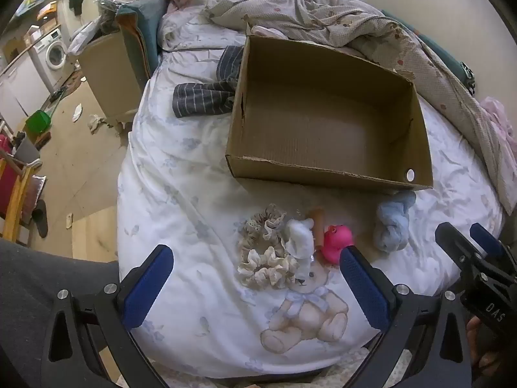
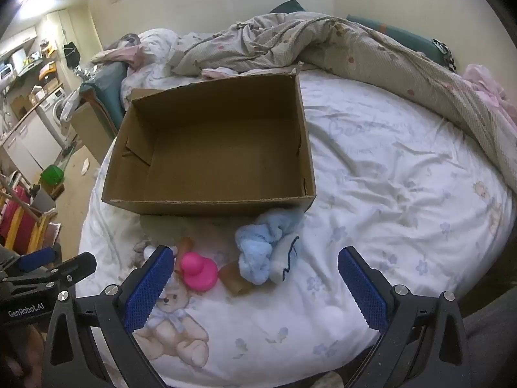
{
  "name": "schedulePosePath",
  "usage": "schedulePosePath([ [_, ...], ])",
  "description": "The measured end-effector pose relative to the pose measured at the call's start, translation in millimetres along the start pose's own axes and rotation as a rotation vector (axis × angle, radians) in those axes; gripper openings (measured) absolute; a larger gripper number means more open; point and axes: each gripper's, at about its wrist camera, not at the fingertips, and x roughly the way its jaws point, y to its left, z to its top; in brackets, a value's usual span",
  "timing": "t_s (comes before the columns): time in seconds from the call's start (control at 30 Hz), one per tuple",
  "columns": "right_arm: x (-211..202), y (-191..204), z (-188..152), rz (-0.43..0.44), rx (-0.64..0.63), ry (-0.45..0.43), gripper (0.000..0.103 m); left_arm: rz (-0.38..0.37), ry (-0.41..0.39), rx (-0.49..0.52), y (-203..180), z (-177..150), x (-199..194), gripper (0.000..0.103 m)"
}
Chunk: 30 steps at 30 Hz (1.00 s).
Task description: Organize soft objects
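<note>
Cardboard box [image 1: 326, 174] sits open on the bed [image 1: 181, 200], its inside bare, with the soft things in a loose row just near of its front wall. Your left claw [image 1: 255, 286] is spread wide and holds nothing; it hangs over the beige scrunchies [image 1: 266, 252], with a white plush piece [image 1: 302, 239] touching them and the pink duck [image 1: 336, 241] just to their right. Your right claw [image 2: 255, 286] is also spread wide and empty, hovering near the blue fluffy cloth [image 2: 261, 249], which lies against the box's near right corner. A brown cylinder [image 2: 236, 279] lies between duck and blue cloth. A striped grey garment [image 1: 206, 93] lies left of the box, a rumpled quilt [image 2: 323, 45] beyond it
</note>
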Motion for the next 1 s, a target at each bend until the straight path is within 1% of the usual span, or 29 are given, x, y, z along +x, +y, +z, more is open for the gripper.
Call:
schedulePosePath([
  [1.0, 0.3, -0.7, -0.4, 0.005, 0.004, -0.004, 0.103, 0.008, 0.007, 0.003, -0.9, -1.8, 2.0, 0.103],
])
